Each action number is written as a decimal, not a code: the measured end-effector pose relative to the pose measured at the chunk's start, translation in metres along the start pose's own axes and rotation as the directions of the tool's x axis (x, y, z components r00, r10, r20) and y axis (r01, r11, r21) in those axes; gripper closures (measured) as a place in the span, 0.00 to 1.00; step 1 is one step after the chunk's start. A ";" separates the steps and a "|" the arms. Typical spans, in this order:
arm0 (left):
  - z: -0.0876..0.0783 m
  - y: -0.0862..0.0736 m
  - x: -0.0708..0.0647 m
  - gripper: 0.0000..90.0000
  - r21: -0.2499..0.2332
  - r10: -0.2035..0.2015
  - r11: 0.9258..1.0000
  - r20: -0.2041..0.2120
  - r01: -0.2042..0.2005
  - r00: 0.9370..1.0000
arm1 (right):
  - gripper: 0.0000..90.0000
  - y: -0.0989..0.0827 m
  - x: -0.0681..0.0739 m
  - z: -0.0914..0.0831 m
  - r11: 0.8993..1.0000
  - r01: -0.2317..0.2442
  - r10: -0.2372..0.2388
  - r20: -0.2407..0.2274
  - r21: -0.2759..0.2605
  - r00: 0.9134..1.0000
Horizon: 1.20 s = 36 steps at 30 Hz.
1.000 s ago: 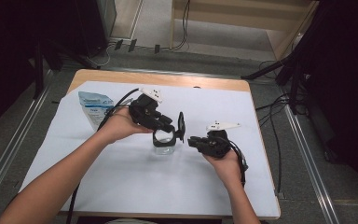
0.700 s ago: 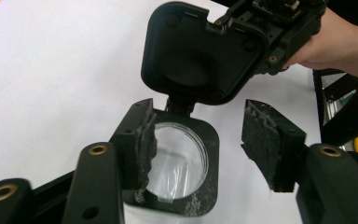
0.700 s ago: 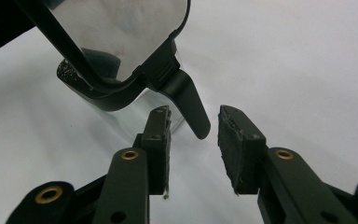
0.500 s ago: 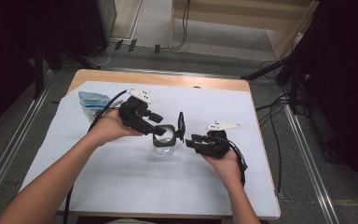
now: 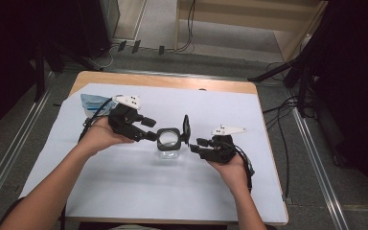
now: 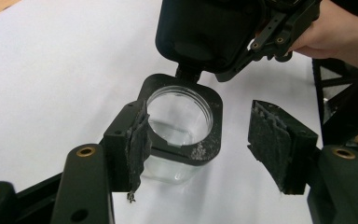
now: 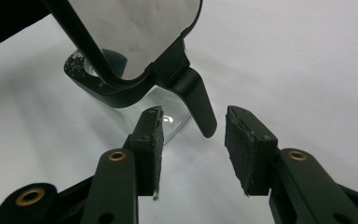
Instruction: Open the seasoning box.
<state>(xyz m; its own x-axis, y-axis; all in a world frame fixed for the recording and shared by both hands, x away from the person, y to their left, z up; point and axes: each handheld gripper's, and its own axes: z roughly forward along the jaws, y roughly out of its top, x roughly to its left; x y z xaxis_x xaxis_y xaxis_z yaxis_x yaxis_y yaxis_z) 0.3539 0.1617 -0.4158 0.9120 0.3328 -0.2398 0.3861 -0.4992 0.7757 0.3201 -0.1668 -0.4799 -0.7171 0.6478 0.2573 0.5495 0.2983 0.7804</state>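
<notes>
A clear glass jar (image 5: 168, 143) with a black square collar stands mid-table, and its hinged lid (image 5: 186, 129) is flipped up on the right side. My left gripper (image 5: 155, 135) comes in from the left. Its jaws have just been opening and stand open: one pad (image 6: 137, 140) is against the collar of the jar (image 6: 179, 116) and the other (image 6: 272, 140) is well off it. My right gripper (image 5: 194, 145) has also just been opening. The lid's latch tab (image 7: 198, 102) hangs between its open pads, untouched, under the lid (image 7: 135, 32).
A white sheet (image 5: 268, 191) covers the wooden table (image 5: 172, 81). A blue-and-white packet (image 5: 96, 103) lies at the back left behind my left hand. Cables and dark stands are on the floor around the table.
My left gripper has drawn back to the left from above the jar and its jaws have widened. The right gripper's jaws have widened while its hand stayed put.
</notes>
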 end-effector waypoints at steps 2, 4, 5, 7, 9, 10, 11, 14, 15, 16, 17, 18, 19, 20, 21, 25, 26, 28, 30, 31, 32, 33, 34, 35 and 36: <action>-0.002 -0.003 0.000 0.44 -0.006 -0.009 1.000 0.001 0.009 1.000 | 0.65 0.000 0.001 0.000 1.000 0.003 -0.003 -0.001 -0.001 1.000; -0.005 -0.006 0.001 0.44 -0.004 -0.009 1.000 0.005 0.009 1.000 | 0.64 0.000 0.002 0.000 1.000 0.002 -0.002 0.004 0.002 1.000; -0.007 -0.007 0.002 0.43 -0.004 -0.007 1.000 0.005 0.007 1.000 | 0.64 0.000 0.003 0.000 1.000 -0.003 0.003 0.002 0.009 1.000; -0.012 -0.010 0.003 0.43 -0.029 -0.016 0.999 -0.003 0.016 1.000 | 0.64 -0.002 0.005 0.000 1.000 -0.006 0.006 0.002 0.011 1.000; -0.016 -0.013 0.003 0.43 -0.034 -0.018 0.999 -0.012 0.018 1.000 | 0.64 -0.003 0.007 0.000 1.000 0.002 -0.002 0.001 0.016 1.000; -0.016 -0.013 0.003 0.43 -0.034 -0.018 0.999 -0.012 0.018 1.000 | 0.64 -0.004 0.008 0.000 1.000 0.009 -0.009 0.000 0.017 1.000; -0.019 -0.016 0.002 0.43 -0.033 -0.022 0.999 -0.018 0.021 1.000 | 0.64 -0.003 0.009 0.001 1.000 0.019 -0.019 -0.001 0.019 1.000; -0.023 -0.022 0.002 0.43 -0.021 -0.027 0.999 -0.044 0.027 0.999 | 0.64 -0.002 0.009 0.003 0.999 0.025 -0.025 -0.003 0.021 1.000; -0.024 -0.023 0.003 0.43 -0.019 -0.028 0.999 -0.040 0.028 0.999 | 0.64 -0.002 0.008 0.004 0.999 0.025 -0.025 -0.004 0.025 1.000; -0.024 -0.023 0.003 0.43 -0.019 -0.028 0.999 -0.040 0.028 0.999 | 0.64 -0.002 0.008 0.004 0.999 0.025 -0.025 -0.004 0.025 1.000; -0.028 -0.027 0.004 0.43 -0.018 -0.042 0.999 -0.053 0.041 0.998 | 0.64 -0.002 0.008 0.005 0.999 0.027 -0.027 -0.005 0.031 1.000; -0.030 -0.029 0.005 0.43 -0.015 -0.047 0.999 -0.052 0.046 0.998 | 0.64 -0.001 0.007 0.005 0.999 0.027 -0.026 -0.005 0.032 1.000; -0.032 -0.030 0.006 0.43 -0.022 -0.057 0.998 -0.052 0.056 0.997 | 0.64 -0.001 0.006 0.006 0.999 0.032 -0.032 -0.005 0.031 0.999; -0.033 -0.031 0.006 0.43 -0.027 -0.066 0.998 -0.056 0.065 0.996 | 0.64 -0.001 0.006 0.007 0.999 0.031 -0.031 -0.007 0.032 0.999; -0.035 -0.033 0.007 0.43 -0.024 -0.071 0.997 -0.058 0.069 0.996 | 0.64 0.000 0.006 0.007 0.999 0.031 -0.031 -0.007 0.033 1.000; -0.041 -0.039 0.009 0.43 -0.013 -0.073 0.997 -0.076 0.072 0.994 | 0.64 0.001 0.005 0.008 0.999 0.036 -0.036 -0.008 0.034 0.999; -0.044 -0.042 0.009 0.43 -0.010 -0.074 0.997 -0.089 0.073 0.993 | 0.64 0.001 0.004 0.008 0.999 0.037 -0.037 -0.006 0.033 0.999; -0.047 -0.046 0.009 0.43 -0.011 -0.079 0.997 -0.094 0.079 0.992 | 0.64 0.002 0.003 0.009 0.999 0.039 -0.039 -0.010 0.035 0.999; -0.051 -0.050 0.011 0.43 -0.018 -0.090 0.996 -0.102 0.088 0.991 | 0.63 0.003 0.003 0.010 0.999 0.034 -0.034 -0.007 0.035 0.999; -0.051 -0.050 0.011 0.43 -0.018 -0.090 0.996 -0.102 0.088 0.991 | 0.63 0.003 0.003 0.010 0.999 0.034 -0.034 -0.007 0.035 0.999; -0.053 -0.053 0.011 0.43 -0.017 -0.095 0.995 -0.110 0.093 0.989 | 0.63 0.003 0.002 0.010 0.999 0.035 -0.035 -0.007 0.037 0.999; -0.057 -0.056 0.012 0.44 -0.020 -0.101 0.995 -0.112 0.099 0.989 | 0.63 0.004 0.001 0.011 0.999 0.035 -0.035 -0.010 0.037 0.999; -0.057 -0.056 0.012 0.44 -0.020 -0.101 0.995 -0.112 0.099 0.989 | 0.63 0.004 0.001 0.011 0.999 0.035 -0.035 -0.010 0.037 0.999; -0.059 -0.057 0.013 0.44 -0.019 -0.100 0.995 -0.115 0.098 0.988 | 0.63 0.005 0.001 0.011 0.999 0.035 -0.035 -0.010 0.035 0.999; -0.063 -0.060 0.013 0.44 -0.032 -0.112 0.994 -0.127 0.109 0.986 | 0.63 0.005 0.001 0.011 0.999 0.035 -0.035 -0.012 0.036 0.999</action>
<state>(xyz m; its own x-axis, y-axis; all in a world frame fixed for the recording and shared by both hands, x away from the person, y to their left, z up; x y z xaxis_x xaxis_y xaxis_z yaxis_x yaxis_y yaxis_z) 0.3342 0.2464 -0.4283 0.8382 0.4852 -0.2492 0.4782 -0.4338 0.7637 0.3270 -0.1565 -0.4821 -0.7406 0.6288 0.2368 0.5392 0.3459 0.7679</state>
